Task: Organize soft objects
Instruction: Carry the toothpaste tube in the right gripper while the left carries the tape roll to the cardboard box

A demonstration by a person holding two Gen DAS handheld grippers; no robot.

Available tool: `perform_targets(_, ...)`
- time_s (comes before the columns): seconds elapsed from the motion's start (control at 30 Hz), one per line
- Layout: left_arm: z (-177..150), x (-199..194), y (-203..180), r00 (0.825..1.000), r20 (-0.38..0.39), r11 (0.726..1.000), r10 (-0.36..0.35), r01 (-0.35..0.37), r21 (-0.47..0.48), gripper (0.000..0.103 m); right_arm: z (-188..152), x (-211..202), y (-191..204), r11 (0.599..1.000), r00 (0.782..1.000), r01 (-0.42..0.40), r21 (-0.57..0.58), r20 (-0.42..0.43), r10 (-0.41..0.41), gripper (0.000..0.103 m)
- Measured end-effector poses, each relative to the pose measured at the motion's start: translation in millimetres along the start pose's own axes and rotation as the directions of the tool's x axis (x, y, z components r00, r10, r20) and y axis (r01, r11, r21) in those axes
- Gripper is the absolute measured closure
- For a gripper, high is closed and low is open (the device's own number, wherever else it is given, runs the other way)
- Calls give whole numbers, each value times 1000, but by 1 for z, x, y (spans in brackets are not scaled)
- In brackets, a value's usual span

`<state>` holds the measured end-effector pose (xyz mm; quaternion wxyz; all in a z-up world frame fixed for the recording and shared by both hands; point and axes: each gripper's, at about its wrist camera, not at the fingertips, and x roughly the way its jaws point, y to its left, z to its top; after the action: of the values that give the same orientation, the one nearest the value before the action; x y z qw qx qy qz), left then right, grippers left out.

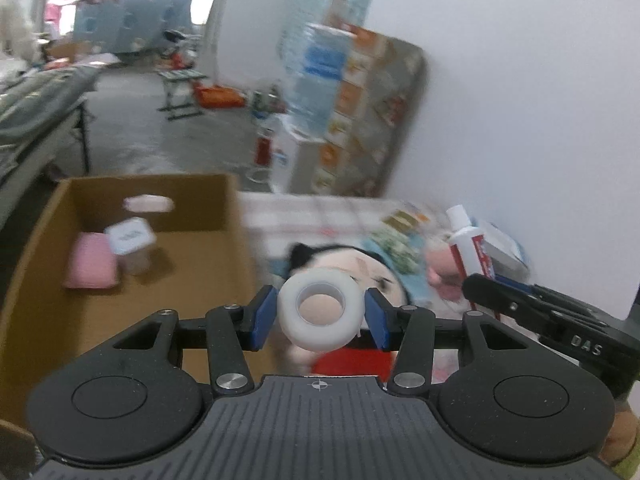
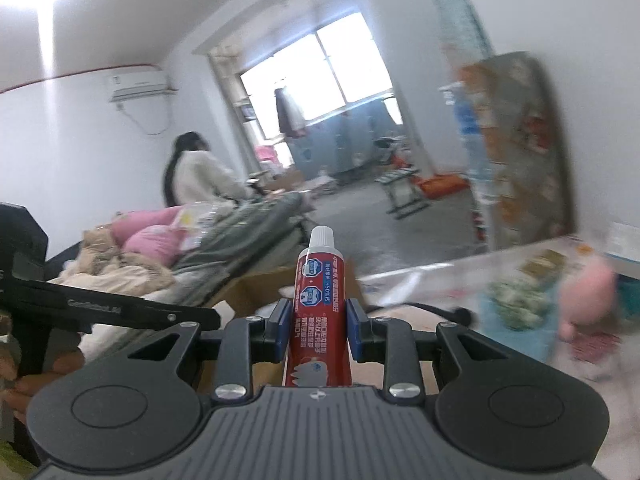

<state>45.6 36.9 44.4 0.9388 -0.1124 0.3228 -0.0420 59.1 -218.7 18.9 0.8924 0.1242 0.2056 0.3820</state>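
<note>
Your cardboard box (image 1: 192, 264) is the biggest marker of progress: it sits open at the left of the left wrist view with much bare floor showing, and only a few things lie in it. You can see a pink folded cloth (image 1: 91, 261) against its left wall, a small white tub with a labelled lid (image 1: 132, 240) just beside it, and a pale oblong object (image 1: 148, 203) near the far wall. So the sorting looks begun but not close to finished.

Beside the box, the table with the patterned cover (image 1: 304, 216) holds what is left: a large plush doll with black hair and a red body (image 1: 348, 280), and a pink plush toy (image 2: 586, 292) further to the right. Both are blurred, so finer detail cannot be told.

Your two loads are in the air, not yet in the box. Your left gripper (image 1: 320, 314) is closed on a white ring-shaped roll (image 1: 322, 313), the blue pads pressing its sides, over the doll and just right of the box edge. Your right gripper (image 2: 320, 330) is clamped on a red toothpaste tube (image 2: 318, 308), standing cap up. Both look bound for the box.
</note>
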Motion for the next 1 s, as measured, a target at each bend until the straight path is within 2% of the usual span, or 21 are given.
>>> perform_targets(0.13, 10, -13, 35, 998, 30, 998, 52, -51, -43, 56, 13, 35, 30, 997, 997, -78, -14, -22, 78, 58)
perform_targets(0.27, 22, -10, 72, 995, 36, 990, 96, -91, -103, 56, 24, 87, 52, 989, 986, -146, 19, -77, 147, 58)
perform_targets(0.47, 38, 14, 126, 989, 20, 970, 144, -137, -200, 56, 34, 176, 65, 985, 967, -152, 85, -193, 166, 58)
perform_targets(0.53, 40, 18, 145, 988, 17, 964, 153, -146, -221, 56, 35, 209, 66, 987, 958, -127, 98, -247, 148, 58)
perform_targets(0.67, 41, 27, 169, 987, 13, 957, 159, -151, -248, 56, 32, 275, 67, 998, 930, -26, 65, -365, 48, 58)
perform_targets(0.87, 37, 33, 197, 988, 0, 948, 153, -147, -283, 56, 12, 363, 69, 988, 849, 150, -42, -507, -150, 58)
perform_targets(1.0, 33, 35, 209, 988, -9, 943, 153, -148, -298, 56, -4, 398, 65, 974, 801, 212, -86, -556, -223, 58)
